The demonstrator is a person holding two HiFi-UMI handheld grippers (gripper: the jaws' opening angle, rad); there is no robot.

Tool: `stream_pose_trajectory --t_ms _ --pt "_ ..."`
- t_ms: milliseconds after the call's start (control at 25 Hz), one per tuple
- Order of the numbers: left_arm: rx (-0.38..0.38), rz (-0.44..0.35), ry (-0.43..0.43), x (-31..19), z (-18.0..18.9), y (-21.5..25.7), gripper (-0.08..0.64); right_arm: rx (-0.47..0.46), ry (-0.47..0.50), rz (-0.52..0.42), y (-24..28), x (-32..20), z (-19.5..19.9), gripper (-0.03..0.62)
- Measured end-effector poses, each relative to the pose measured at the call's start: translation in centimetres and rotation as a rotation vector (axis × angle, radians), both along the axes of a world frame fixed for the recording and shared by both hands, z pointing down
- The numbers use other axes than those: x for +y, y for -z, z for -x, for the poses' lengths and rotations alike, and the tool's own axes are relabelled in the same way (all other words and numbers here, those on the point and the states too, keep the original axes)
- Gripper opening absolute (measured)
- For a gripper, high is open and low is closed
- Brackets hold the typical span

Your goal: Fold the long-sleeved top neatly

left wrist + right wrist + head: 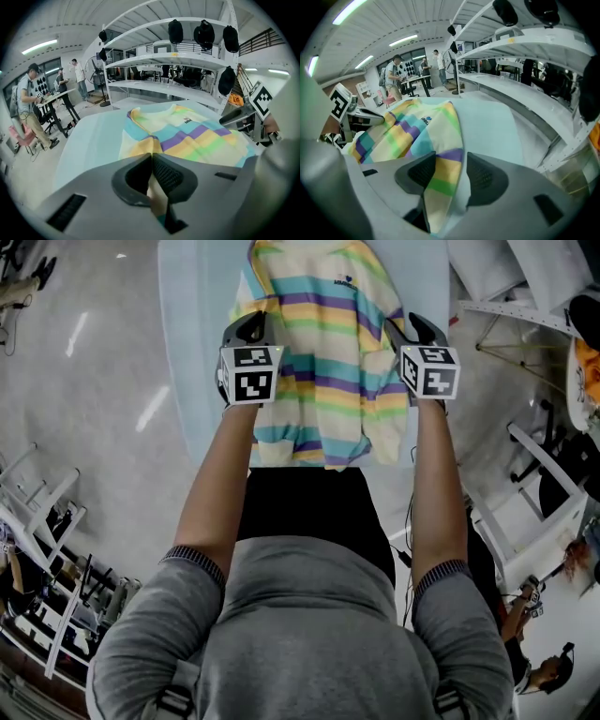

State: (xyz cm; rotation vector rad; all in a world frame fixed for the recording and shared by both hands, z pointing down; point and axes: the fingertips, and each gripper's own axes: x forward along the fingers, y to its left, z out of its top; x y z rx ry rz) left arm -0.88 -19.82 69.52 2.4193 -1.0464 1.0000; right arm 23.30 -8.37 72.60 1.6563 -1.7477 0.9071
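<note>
The long-sleeved top (328,343), striped in cream, teal, yellow, purple and green, lies flat on the pale blue table (197,352), collar away from me. My left gripper (248,329) is at the top's left edge. In the left gripper view that gripper (151,157) is shut, with a thin fold of the top (187,136) pinched between its pads. My right gripper (417,329) is at the top's right edge. Its jaws (451,161) stand apart, with the edge of the top (412,131) lying loosely between them and bare table showing beside the right pad.
White shelving (178,61) with dark caps hung on it stands beyond the table. People (28,103) work at desks far off. White metal frames stand on the floor at the right (525,512) and left (37,512). My body is close to the table's near edge.
</note>
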Motion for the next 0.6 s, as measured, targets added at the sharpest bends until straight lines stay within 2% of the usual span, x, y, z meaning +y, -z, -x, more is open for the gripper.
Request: stream_pose_trajectory --t_ms 40,80,120,160,440,480,600 --pt "-0.001 -0.004 -0.002 -0.1 0.4 0.2 0.021 0.019 0.006 0.003 -0.1 0.0 0.0 0.192" --pt "0.001 -0.009 -0.005 -0.3 0.8 0.4 0.020 0.037 0.009 0.003 -0.1 -0.1 0.0 0.100" --pt "0.004 -0.013 -0.007 -0.5 1.3 0.7 0.020 0.051 0.010 0.002 -0.1 -0.1 -0.1 0.036" --pt "0.006 -0.019 -0.007 -0.8 2.0 1.0 0.018 0.059 0.009 0.002 -0.1 -0.1 -0.3 0.008" --pt "-0.023 -0.070 0.049 -5.5 8.5 3.5 0.018 0.020 -0.043 0.000 0.5 -0.3 -2.4 0.008" --pt "-0.030 -0.074 0.059 -6.2 9.3 3.6 0.018 0.019 -0.047 0.003 0.5 -0.4 -2.6 0.020" --pt "-0.049 -0.081 0.076 -7.7 10.8 3.7 0.018 0.014 -0.052 -0.006 0.6 -0.8 -2.7 0.118"
